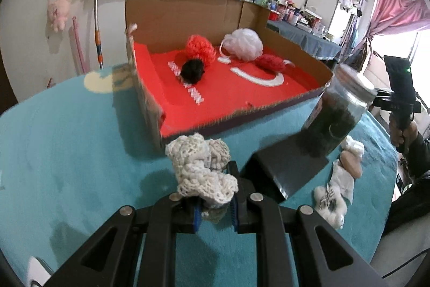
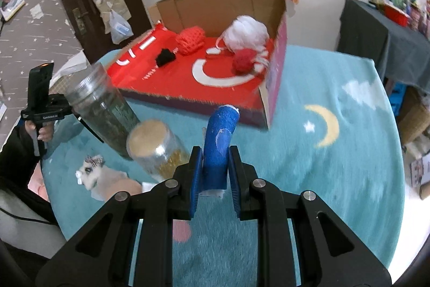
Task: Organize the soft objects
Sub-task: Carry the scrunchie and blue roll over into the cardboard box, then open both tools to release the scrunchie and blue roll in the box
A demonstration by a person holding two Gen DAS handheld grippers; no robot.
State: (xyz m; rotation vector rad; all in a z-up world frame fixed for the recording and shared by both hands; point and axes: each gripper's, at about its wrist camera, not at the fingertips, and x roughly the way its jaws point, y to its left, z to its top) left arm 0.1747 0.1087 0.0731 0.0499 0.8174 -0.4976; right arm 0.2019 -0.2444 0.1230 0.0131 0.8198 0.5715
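Note:
My left gripper (image 1: 215, 209) is shut on a cream crocheted cloth (image 1: 201, 174) and holds it above the teal blanket, just in front of the cardboard box (image 1: 150, 109). My right gripper (image 2: 213, 179) is shut on a blue sponge roll (image 2: 219, 144), upright, near the box's front edge (image 2: 193, 102). Inside the box on its red lining lie an orange knitted ball (image 1: 200, 47), a white mesh pouf (image 1: 243, 43), a red knitted ball (image 1: 270, 61) and a small black fuzzy piece (image 1: 192, 70).
A dark-filled glass jar (image 1: 336, 109) stands right of the box, with a dark flat block (image 1: 287, 168) before it. A second jar with yellow grains (image 2: 156, 149) lies beside it. A white plush toy (image 1: 338, 184) lies on the blanket. The other gripper's handle (image 1: 400, 96) shows at right.

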